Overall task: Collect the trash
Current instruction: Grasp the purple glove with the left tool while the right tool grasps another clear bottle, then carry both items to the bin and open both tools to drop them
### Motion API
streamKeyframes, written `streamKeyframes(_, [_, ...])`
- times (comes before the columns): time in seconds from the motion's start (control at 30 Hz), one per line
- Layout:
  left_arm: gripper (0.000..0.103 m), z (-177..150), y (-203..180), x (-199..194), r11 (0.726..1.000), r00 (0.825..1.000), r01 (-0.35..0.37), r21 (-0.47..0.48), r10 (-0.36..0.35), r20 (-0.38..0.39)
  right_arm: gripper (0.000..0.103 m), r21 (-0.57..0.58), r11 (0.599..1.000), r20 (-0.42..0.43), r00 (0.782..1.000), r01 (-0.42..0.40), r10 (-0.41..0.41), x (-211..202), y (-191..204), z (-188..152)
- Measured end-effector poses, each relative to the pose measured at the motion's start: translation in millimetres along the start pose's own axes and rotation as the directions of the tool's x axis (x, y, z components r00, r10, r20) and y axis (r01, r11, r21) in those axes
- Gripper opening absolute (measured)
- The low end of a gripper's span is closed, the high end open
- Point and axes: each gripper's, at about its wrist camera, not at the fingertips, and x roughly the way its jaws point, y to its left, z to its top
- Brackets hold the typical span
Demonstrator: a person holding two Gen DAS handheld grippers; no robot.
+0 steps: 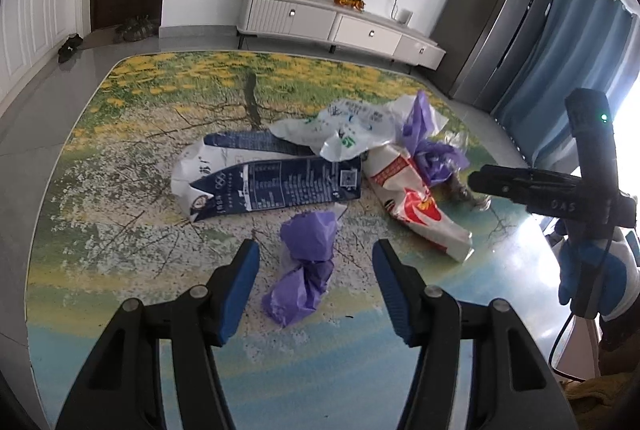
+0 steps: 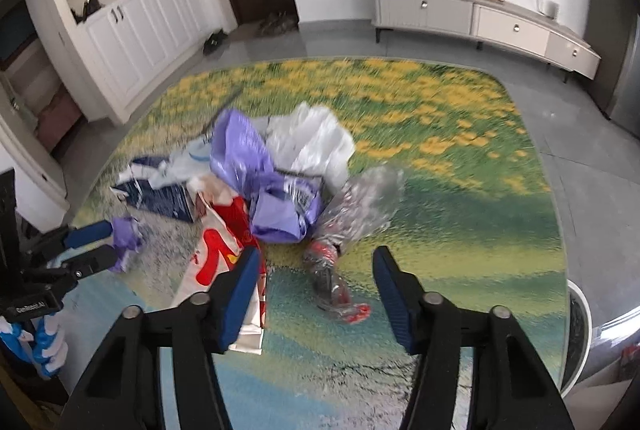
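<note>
1. Hovering over a table [image 1: 120, 134] strewn with trash, the left hand-held gripper [image 1: 316, 282] is spread wide, a crumpled purple bag [image 1: 306, 266] lying loose between its jaws.
2. The right hand-held gripper [image 2: 316, 286], also spread and empty, frames a crushed plastic bottle [image 2: 340, 270].
3. Both items look light and yielding; pinching the bag's bunched middle seems surest.

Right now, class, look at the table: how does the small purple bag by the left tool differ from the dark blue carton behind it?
The small purple bag is soft, crumpled and twisted at its middle; the dark blue carton is stiff, flattened card. The bag is plain purple; the carton is printed with white text and a code square. The bag lies alone; the carton is partly under a white plastic bag. Both lie on the table.
</note>
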Motion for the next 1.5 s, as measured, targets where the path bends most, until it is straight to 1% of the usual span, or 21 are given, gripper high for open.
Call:
streamKeyframes(0.1, [0.047, 0.0, -0.9, 7.4, 1.000, 1.000, 0.000, -0.007, -0.001, -0.023, 0.044, -0.014, 1.000, -0.029, 1.000, -0.002, 0.001, 15.6, 0.6, -1.5])
streamKeyframes(0.17, [0.044, -0.6, -1.3, 11.3, 1.000, 0.999, -0.001, -0.010, 0.000, -0.035, 0.042, -0.021, 1.000, -0.042, 0.999, 0.002, -0.003, 22.2, 1.0, -3.8])
streamKeyframes(0.27, [0.035, -3.4, -4.4, 15.3, 1.000, 0.999, 0.001, -0.009, -0.001, -0.052, 0.037, -0.021, 1.000, -0.053, 0.999, 0.005, -0.006, 26.4, -1.2, -8.6])
streamKeyframes(0.3, [0.030, -4.1, -5.2, 16.6, 1.000, 0.998, 0.002, -0.010, -0.002, -0.056, 0.034, -0.022, 1.000, -0.049, 0.999, 0.005, -0.007, 25.7, -1.3, -9.0])
streamKeyframes(0.33, [0.030, -4.5, -4.6, 17.4, 1.000, 0.998, 0.002, -0.010, -0.002, -0.057, 0.029, -0.020, 1.000, -0.048, 0.999, 0.003, -0.004, 24.5, -2.7, -10.1])
streamKeyframes(0.43, [0.029, -6.0, -6.1, 17.3, 1.000, 0.999, -0.003, -0.010, 0.003, -0.049, 0.019, -0.017, 1.000, -0.051, 0.999, 0.001, -0.001, 21.7, -5.9, -13.9])
streamKeyframes(0.5, [0.029, -5.7, -5.9, 15.8, 1.000, 0.999, 0.003, -0.018, -0.004, -0.044, 0.015, -0.014, 1.000, -0.050, 0.999, -0.002, 0.001, 18.8, -6.9, -15.3])
streamKeyframes(0.63, [0.028, -7.7, -7.8, 7.8, 1.000, 1.000, -0.001, -0.026, 0.000, -0.030, 0.015, -0.016, 1.000, -0.026, 1.000, -0.006, 0.006, 3.7, -5.8, -18.4])
streamKeyframes(0.8, [0.028, -5.9, -15.2, -15.1, 1.000, 1.000, -0.012, -0.018, 0.013, 0.017, 0.014, -0.017, 1.000, 0.019, 1.000, -0.015, 0.015, -23.9, -4.9, -22.9])
streamKeyframes(1.0, [0.028, 8.9, -30.9, -44.0, 1.000, 0.995, -0.027, -0.011, 0.028, 0.091, 0.014, -0.009, 1.000, 0.117, 0.993, -0.017, 0.017, -75.2, -15.2, -29.0])
streamKeyframes(1.1, [0.028, 19.6, -47.6, -54.7, 1.000, 0.992, -0.022, 0.003, 0.021, 0.124, 0.014, 0.007, 1.000, 0.174, 0.985, -0.003, 0.002, -104.0, -29.4, -34.4])
streamKeyframes(1.2, [0.028, 29.6, -71.4, -59.1, 0.999, 0.991, -0.009, 0.033, 0.004, 0.133, 0.015, 0.034, 0.999, 0.222, 0.975, 0.016, -0.023, -130.7, -51.4, -45.0])
streamKeyframes(1.3, [0.028, 39.0, -104.1, -55.9, 0.997, 0.992, 0.006, 0.080, -0.016, 0.124, 0.014, 0.070, 0.997, 0.253, 0.966, 0.045, -0.061, -149.8, -79.8, -59.7])
streamKeyframes(1.37, [0.028, 45.0, -130.0, -49.4, 0.992, 0.993, 0.019, 0.123, -0.033, 0.110, 0.014, 0.114, 0.992, 0.267, 0.960, 0.059, -0.088, -159.9, -106.2, -73.9])
streamKeyframes(1.5, [0.028, 56.1, -181.4, -28.7, 0.979, 0.994, 0.056, 0.198, -0.073, 0.076, 0.014, 0.198, 0.976, 0.269, 0.953, 0.088, -0.140, -167.3, -152.8, -101.2])
